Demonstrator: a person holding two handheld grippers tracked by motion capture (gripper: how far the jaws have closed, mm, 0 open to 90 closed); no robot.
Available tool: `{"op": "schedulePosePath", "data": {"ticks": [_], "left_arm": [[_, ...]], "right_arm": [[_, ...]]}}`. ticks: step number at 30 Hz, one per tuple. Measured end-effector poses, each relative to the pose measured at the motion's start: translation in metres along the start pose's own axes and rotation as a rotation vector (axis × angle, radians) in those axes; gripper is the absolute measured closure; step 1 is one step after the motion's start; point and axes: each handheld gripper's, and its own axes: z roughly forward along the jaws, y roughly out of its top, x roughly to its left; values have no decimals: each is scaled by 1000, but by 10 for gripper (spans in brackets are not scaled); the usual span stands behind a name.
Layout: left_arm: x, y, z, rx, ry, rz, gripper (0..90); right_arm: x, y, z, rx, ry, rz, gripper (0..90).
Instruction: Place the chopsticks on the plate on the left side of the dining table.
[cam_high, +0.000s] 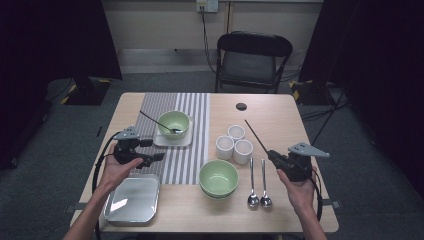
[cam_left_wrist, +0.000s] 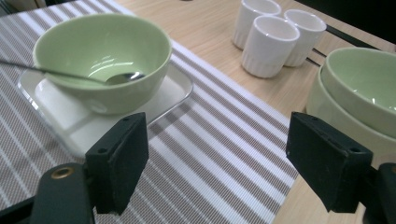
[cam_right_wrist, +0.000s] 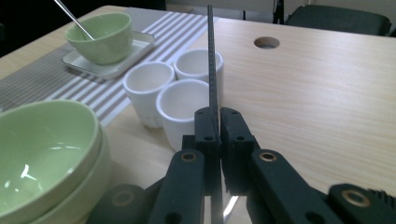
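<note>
At left of the high view, the left gripper (cam_high: 159, 157) hung released over the striped runner (cam_high: 185, 150). Upper left, a green bowl (cam_high: 173, 123) on a white tray (cam_high: 172, 140) held a spoon (cam_high: 159, 123). At right, the right gripper (cam_high: 270, 154) clenched a thin dark stick (cam_high: 255, 135), its rear end hidden.

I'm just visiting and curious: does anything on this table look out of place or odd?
Mostly tidy. One thing stands out: the right gripper is shut on a thin dark utensil handle, held edge-up in the air over the cups, while two spoons lie neatly on the table. Nothing looks spilled or broken.
</note>
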Motion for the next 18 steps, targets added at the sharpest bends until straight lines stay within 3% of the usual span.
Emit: {"op": "schedulePosePath", "data": {"ticks": [6,12,14,15,18], "left_arm": [[-14,14,11,-10,-30,21,211],[-29,36,23,-14,-28,81,209],[-34,43,28,-20,-41,85,209],[-38,50,32,-36,-70,108,199],[-39,56,36,-46,-84,104,179]], "right_arm": [[15,9,4,-11,37,-24,864],[25,19,7,-32,71,-41,865],[28,22,8,-36,84,-44,865],[31,25,10,-42,96,-51,864],[34,28,11,-49,104,-57,865]]}}
